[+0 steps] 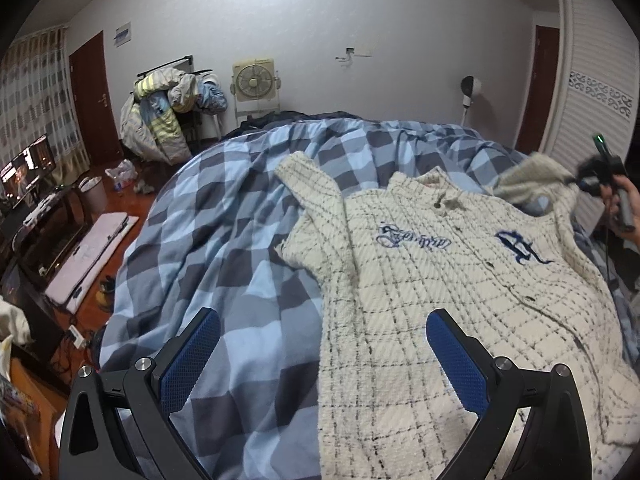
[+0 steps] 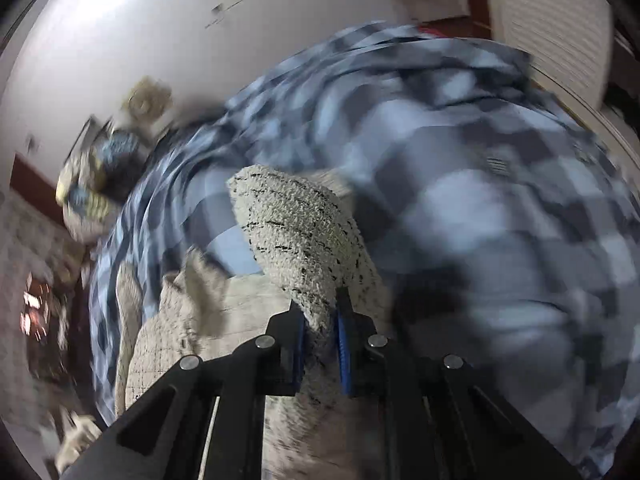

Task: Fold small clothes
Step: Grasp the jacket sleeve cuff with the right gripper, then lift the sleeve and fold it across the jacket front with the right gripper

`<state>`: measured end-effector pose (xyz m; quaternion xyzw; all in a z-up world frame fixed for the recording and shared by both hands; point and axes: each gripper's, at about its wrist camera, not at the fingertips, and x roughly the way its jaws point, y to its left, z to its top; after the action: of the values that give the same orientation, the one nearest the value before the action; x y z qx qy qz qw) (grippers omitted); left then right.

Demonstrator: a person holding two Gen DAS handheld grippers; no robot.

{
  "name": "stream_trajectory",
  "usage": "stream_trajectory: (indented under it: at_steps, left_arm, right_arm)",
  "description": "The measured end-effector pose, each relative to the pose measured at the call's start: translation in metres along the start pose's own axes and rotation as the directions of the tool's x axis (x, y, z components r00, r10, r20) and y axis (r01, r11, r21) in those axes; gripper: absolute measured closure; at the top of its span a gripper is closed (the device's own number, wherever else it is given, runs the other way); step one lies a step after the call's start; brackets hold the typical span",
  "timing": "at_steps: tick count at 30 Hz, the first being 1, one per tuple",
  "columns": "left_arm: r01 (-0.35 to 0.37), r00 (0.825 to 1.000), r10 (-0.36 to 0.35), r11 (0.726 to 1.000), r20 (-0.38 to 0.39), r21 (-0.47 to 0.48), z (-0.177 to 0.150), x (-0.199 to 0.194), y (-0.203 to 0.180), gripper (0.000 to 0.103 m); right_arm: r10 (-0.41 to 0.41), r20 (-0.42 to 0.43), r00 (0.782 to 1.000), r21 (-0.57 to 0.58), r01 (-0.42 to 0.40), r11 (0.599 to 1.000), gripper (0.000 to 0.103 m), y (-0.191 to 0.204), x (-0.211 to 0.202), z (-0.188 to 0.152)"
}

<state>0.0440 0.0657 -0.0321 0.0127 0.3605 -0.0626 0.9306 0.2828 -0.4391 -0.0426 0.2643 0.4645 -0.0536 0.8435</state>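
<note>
On the bed's blue checked cover (image 1: 208, 216) the cream checked jacket (image 1: 432, 280) lies front up, its far sleeve (image 2: 296, 232) lifted clear and pinched in the right tool (image 2: 322, 324), while the left tool (image 1: 324, 344) hangs spread above the jacket's near hem.

A cream checked jacket (image 1: 460, 280) with blue embroidery lies spread, front up, on a bed (image 1: 224, 216) covered in blue-and-grey check. The left gripper (image 1: 324, 344) hovers over the jacket's near edge, its jaws wide apart with nothing between them. At the jacket's far right, the right gripper (image 1: 592, 178), held in a hand (image 1: 628, 208), lifts one sleeve (image 1: 532, 180) off the bed.
</note>
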Motion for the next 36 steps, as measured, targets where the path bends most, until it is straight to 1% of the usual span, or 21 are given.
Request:
stream_trajectory:
  at_steps: [1, 3, 4, 6, 8, 10, 14, 16, 18, 20, 23, 25, 26, 28, 29, 30, 31, 32, 33, 34, 36]
  left_arm:
    - [0.005, 1.0, -0.005, 1.0, 0.0, 0.002, 0.0, 0.0, -0.001, 0.0]
    - [0.001, 1.0, -0.001, 1.0, -0.004, 0.015, 0.0, 0.001, -0.003, 0.0]
    - [-0.005, 1.0, 0.005, 1.0, -0.006, 0.021, 0.0, 0.001, -0.004, 0.0]
    - [-0.011, 1.0, 0.012, 0.999, -0.009, 0.032, 0.0, 0.002, -0.005, 0.0]
    - [-0.01, 1.0, 0.01, 0.999, -0.011, 0.033, 0.001, 0.003, -0.007, 0.0]
    - [-0.004, 1.0, 0.004, 1.0, -0.008, 0.029, 0.004, 0.003, -0.009, 0.0]
    - [0.006, 1.0, -0.006, 0.999, -0.006, 0.037, 0.006, 0.003, -0.013, 0.0]
    - [-0.003, 1.0, 0.003, 0.999, -0.01, 0.044, 0.008, 0.006, -0.014, 0.0]
    - [-0.004, 1.0, 0.005, 0.999, -0.019, 0.037, 0.009, 0.01, -0.014, 0.0]
    - [-0.001, 0.999, 0.002, 1.0, -0.034, 0.024, 0.01, 0.017, -0.012, 0.0]
    - [-0.01, 0.998, 0.011, 1.0, -0.057, 0.021, 0.009, 0.025, -0.009, 0.0]
    - [-0.014, 0.997, 0.015, 1.0, -0.071, 0.021, 0.008, 0.03, -0.007, 0.0]
    - [-0.016, 0.997, 0.017, 1.0, -0.08, 0.019, 0.009, 0.034, -0.005, 0.0]
    - [-0.015, 0.996, 0.016, 1.0, -0.09, 0.013, 0.009, 0.039, -0.004, 0.0]
    - [-0.011, 0.996, 0.012, 1.0, -0.094, 0.01, 0.009, 0.041, -0.004, 0.0]
    - [-0.008, 0.995, 0.009, 1.0, -0.097, 0.007, 0.01, 0.043, -0.003, 0.0]
    - [-0.005, 0.995, 0.006, 1.0, -0.098, 0.006, 0.011, 0.045, -0.003, 0.0]
    - [-0.001, 0.995, 0.002, 1.0, -0.097, 0.005, 0.011, 0.046, -0.003, 0.0]
    - [0.003, 0.995, -0.003, 1.0, -0.096, 0.003, 0.012, 0.047, -0.003, 0.0]
    - [0.008, 0.996, -0.008, 1.0, -0.093, 0.002, 0.013, 0.048, -0.004, 0.0]
    - [0.015, 0.996, -0.015, 1.0, -0.09, 0.001, 0.014, 0.048, -0.005, 0.0]
  right_arm:
    - [-0.02, 0.0, 1.0, 0.021, 0.02, 1.0, 0.09, -0.024, -0.009, -0.002]
    - [-0.076, -0.015, 0.997, 0.039, 0.076, 0.996, 0.09, -0.053, -0.021, -0.007]
    - [-0.139, -0.007, 0.99, 0.061, 0.14, 0.988, 0.089, -0.077, -0.032, -0.008]
    - [-0.199, 0.032, 0.979, 0.108, 0.195, 0.975, 0.08, -0.102, -0.052, -0.009]
    - [-0.253, 0.043, 0.967, 0.161, 0.243, 0.957, 0.034, -0.118, -0.066, -0.009]
    - [-0.263, 0.033, 0.964, 0.165, 0.254, 0.953, 0.021, -0.109, -0.069, -0.007]
    - [-0.305, -0.01, 0.952, -0.047, 0.305, 0.951, 0.02, -0.046, -0.044, -0.007]
    - [-0.338, -0.024, 0.941, -0.145, 0.331, 0.932, 0.02, -0.011, -0.019, -0.003]
    - [-0.388, -0.009, 0.922, -0.251, 0.373, 0.893, 0.02, 0.025, 0.014, -0.001]
    - [-0.479, 0.013, 0.878, -0.368, 0.45, 0.814, 0.02, 0.051, 0.055, -0.003]
    - [-0.618, 0.115, 0.777, -0.508, 0.581, 0.636, 0.02, 0.076, 0.105, -0.01]
    - [-0.667, 0.184, 0.722, -0.554, 0.636, 0.537, 0.02, 0.078, 0.131, -0.011]
    - [-0.675, 0.188, 0.714, -0.558, 0.643, 0.524, 0.02, 0.073, 0.138, -0.009]
    - [-0.681, 0.134, 0.72, -0.564, 0.621, 0.545, 0.02, 0.064, 0.153, -0.005]
    - [-0.682, 0.091, 0.726, -0.564, 0.602, 0.565, 0.02, 0.06, 0.161, -0.003]
    - [-0.678, 0.053, 0.733, -0.565, 0.582, 0.585, 0.021, 0.054, 0.168, -0.003]
    - [-0.675, 0.025, 0.738, -0.568, 0.566, 0.598, 0.042, 0.051, 0.172, -0.004]
    - [-0.669, -0.003, 0.743, -0.573, 0.547, 0.61, 0.098, 0.047, 0.175, -0.005]
    - [-0.67, -0.021, 0.742, -0.57, 0.542, 0.617, 0.103, 0.044, 0.173, -0.005]
    - [-0.659, -0.038, 0.751, -0.543, 0.538, 0.645, 0.103, 0.041, 0.168, -0.001]
    - [-0.572, -0.041, 0.819, -0.424, 0.504, 0.752, 0.103, 0.034, 0.138, 0.017]
